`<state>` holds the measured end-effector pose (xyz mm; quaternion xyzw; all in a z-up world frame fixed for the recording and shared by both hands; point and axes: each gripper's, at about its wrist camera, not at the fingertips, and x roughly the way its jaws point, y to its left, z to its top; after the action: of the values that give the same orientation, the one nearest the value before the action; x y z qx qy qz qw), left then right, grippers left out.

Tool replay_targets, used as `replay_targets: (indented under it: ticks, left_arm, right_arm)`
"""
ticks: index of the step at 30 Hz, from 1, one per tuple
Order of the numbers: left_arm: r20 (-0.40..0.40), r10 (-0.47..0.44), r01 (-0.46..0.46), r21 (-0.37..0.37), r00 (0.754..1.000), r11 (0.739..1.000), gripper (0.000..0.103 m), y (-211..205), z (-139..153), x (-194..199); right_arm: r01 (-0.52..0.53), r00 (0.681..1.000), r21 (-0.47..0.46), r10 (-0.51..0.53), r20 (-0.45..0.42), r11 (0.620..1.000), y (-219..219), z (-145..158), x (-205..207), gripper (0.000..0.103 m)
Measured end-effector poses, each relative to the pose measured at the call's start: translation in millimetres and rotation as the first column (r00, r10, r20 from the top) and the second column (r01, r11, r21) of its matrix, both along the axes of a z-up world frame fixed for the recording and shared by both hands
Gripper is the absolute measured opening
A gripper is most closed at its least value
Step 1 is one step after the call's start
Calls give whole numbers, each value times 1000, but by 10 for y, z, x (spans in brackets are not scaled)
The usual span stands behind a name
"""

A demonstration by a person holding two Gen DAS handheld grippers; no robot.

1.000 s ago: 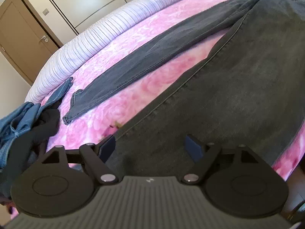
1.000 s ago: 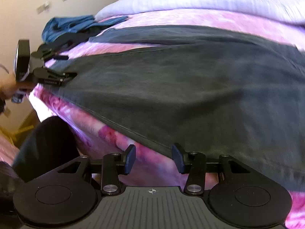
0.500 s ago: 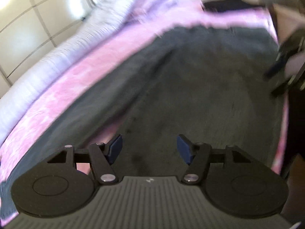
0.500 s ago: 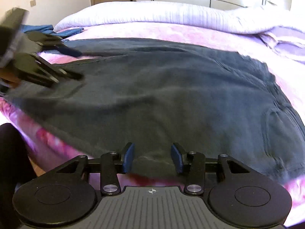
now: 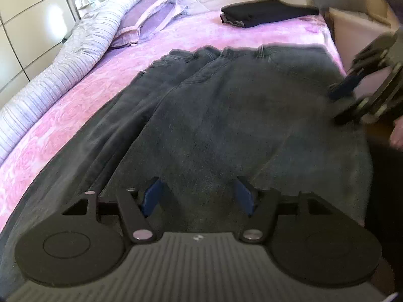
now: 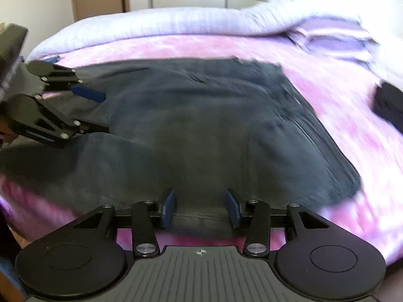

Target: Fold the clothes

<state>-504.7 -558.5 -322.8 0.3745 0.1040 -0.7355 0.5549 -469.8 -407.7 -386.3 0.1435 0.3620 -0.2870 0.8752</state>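
Handheld two-finger grippers: matte black bodies, blue finger pads.

The left gripper (image 5: pixel 197 197) and right gripper (image 6: pixel 201 208) share one build: a dark grey ribbed top plate with a small crosshair mark at its front edge, flanked by two black round housings with recessed circles. Black linkage arms pivot on silver screws and carry dark blue pads (image 6: pixel 168 205). A sliver of bare skin (image 5: pixel 398 133) shows behind the right gripper.

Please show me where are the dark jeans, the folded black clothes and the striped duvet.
dark jeans (image 5: pixel 226 115): left wrist view, middle of the near leg.
folded black clothes (image 5: pixel 267 12): left wrist view, top of the pile.
striped duvet (image 5: pixel 83 50): left wrist view, its ridge.
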Motion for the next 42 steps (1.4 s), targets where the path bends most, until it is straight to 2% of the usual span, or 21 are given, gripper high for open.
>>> replay_targets:
  ticks: [1,3,7,9,10,11,13,15,18,21,24,28,30,32,35,38,42]
  left_arm:
    - [-25,20,-20,6,999,1000,72,-17,0,36]
    - [-65,52,-50,31,997,998,71,8,51,120]
    - [-26,126,-126,3,992,992,69,253,220,329]
    - [-20,211,-211,-9,977,977,66,489,301,542]
    - [-21,261,-261,-11,965,965,66,609,343,665]
    - [-24,315,-315,-9,949,949,66,731,386,794]
    - [-33,422,-422,-3,906,907,66,1000,465,1062]
    - [-38,522,-522,12,852,853,66,1345,529,1333]
    - [-17,635,-635,21,772,773,69,1864,644,1658]
    - [1,719,-719,13,695,695,79,2369,806,1897]
    - [7,771,-771,0,636,636,86,2799,970,2024]
    - [-20,813,-813,2,581,582,92,3251,1163,2066]
    - [-37,820,-820,7,571,572,94,3405,1230,2028]
    - [-49,819,-820,8,571,572,95,3496,1275,1942]
    - [-63,814,-815,3,578,579,96,3572,1284,1800]
    - [-78,800,-802,8,595,598,96,3568,1223,1675]
    - [-78,798,-799,33,597,601,96,3514,1113,1627]
  right_arm:
    - [12,1000,21,-12,18,1000,-13,4,-96,36]
    - [37,998,59,-39,49,998,-48,37,-176,35]
    - [46,994,77,-53,92,996,-39,219,-93,35]
    - [40,992,68,-48,119,997,-11,303,-57,37]
    - [47,991,65,-55,126,997,-2,333,-35,42]
    - [57,989,62,-65,131,996,9,361,-12,45]
    - [83,986,67,-92,139,994,30,401,23,67]
    - [89,984,83,-101,146,993,60,451,40,75]
    - [64,988,98,-77,133,993,82,512,80,78]
    - [37,995,80,-44,90,996,171,644,111,79]
    - [4,999,31,-5,45,1000,275,856,117,81]
    - [-35,999,-16,34,-9,999,443,1076,116,83]
    - [-46,998,-24,46,-32,999,523,1140,111,84]
    - [-44,998,-10,44,-48,999,589,1165,96,84]
    - [-27,997,24,29,-65,999,675,1130,62,85]
    - [-5,996,29,8,-88,1000,758,1056,13,85]
    - [10,993,29,-7,-116,1000,828,967,-46,85]
